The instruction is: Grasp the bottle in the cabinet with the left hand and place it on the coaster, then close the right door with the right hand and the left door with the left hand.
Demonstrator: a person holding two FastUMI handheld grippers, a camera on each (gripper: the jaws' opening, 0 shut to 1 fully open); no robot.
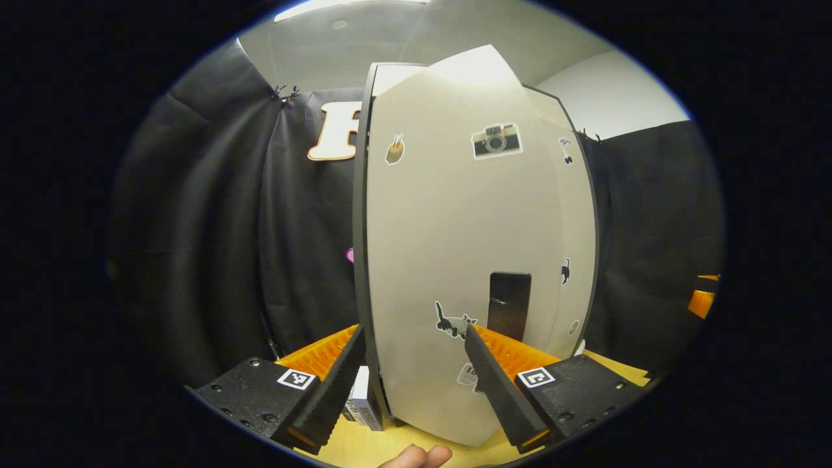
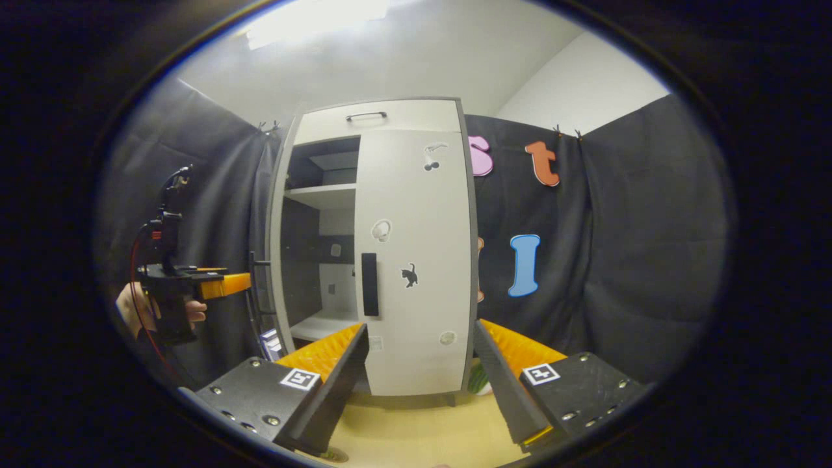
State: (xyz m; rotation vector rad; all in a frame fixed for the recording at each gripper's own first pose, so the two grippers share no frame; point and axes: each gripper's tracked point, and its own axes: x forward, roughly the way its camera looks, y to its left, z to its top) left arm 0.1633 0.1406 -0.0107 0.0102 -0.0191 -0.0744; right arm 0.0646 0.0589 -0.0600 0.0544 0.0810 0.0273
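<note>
The white cabinet (image 2: pixel 390 117) stands ahead on the wooden table. Its right door (image 2: pixel 416 260), with a black handle (image 2: pixel 369 284), lies shut against the frame. The left door (image 1: pixel 455 260) stands swung out, its stickered outer face and black handle (image 1: pixel 509 305) close in front of my left gripper (image 1: pixel 416 383), which is open with the door's lower part between its fingers. In the right gripper view that left gripper (image 2: pixel 221 284), held by a hand, sits beside the door's edge (image 2: pixel 255 305). My right gripper (image 2: pixel 419 377) is open and holds nothing. A green object (image 2: pixel 480 380) peeks out behind its right finger.
Bare shelves (image 2: pixel 322 195) show inside the cabinet's open left half. A small labelled box (image 1: pixel 364 403) stands by the cabinet's left foot. The light wooden tabletop (image 2: pixel 416 429) runs in front. Black cloth walls close in on both sides. A fingertip (image 1: pixel 416 457) shows at the bottom.
</note>
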